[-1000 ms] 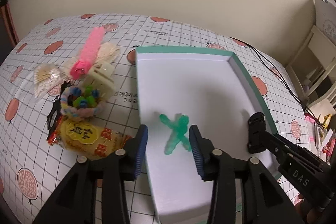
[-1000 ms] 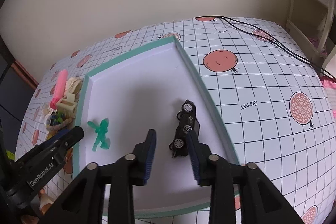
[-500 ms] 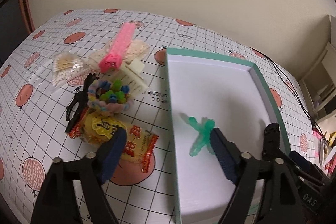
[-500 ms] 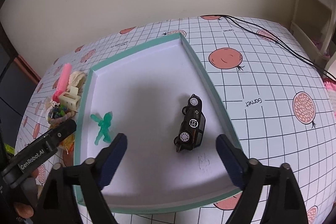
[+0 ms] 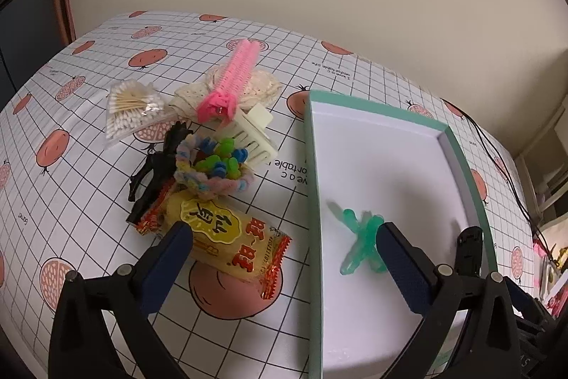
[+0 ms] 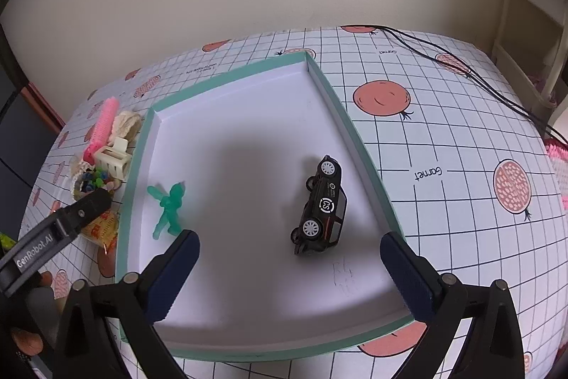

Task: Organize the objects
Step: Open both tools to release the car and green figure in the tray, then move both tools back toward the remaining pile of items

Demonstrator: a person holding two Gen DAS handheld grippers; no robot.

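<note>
A white tray with a teal rim [image 6: 369,162] [image 5: 309,166] lies on the gridded tablecloth. A translucent green toy figure [image 5: 358,237] [image 6: 170,205] lies flat near the tray's left wall. A black toy car [image 6: 323,205] rests on its side near the right wall. My left gripper [image 5: 282,237] is open wide and straddles the tray's left rim, one fingertip over a yellow snack packet [image 5: 227,237], the other beside the figure. My right gripper [image 6: 289,242] is open wide just short of the car and holds nothing.
Left of the tray lies a heap: a pink comb [image 5: 234,77], a bag of cotton swabs [image 5: 131,109], a cream clip [image 5: 254,134], a pipe-cleaner basket [image 5: 213,169] and a black toy horse [image 5: 156,169]. Black cables [image 6: 461,70] cross the table's far right.
Both grippers have opened wide and drawn back. The green figure and the car, held before, now lie loose in the tray. The left gripper has swung left toward the heap.
</note>
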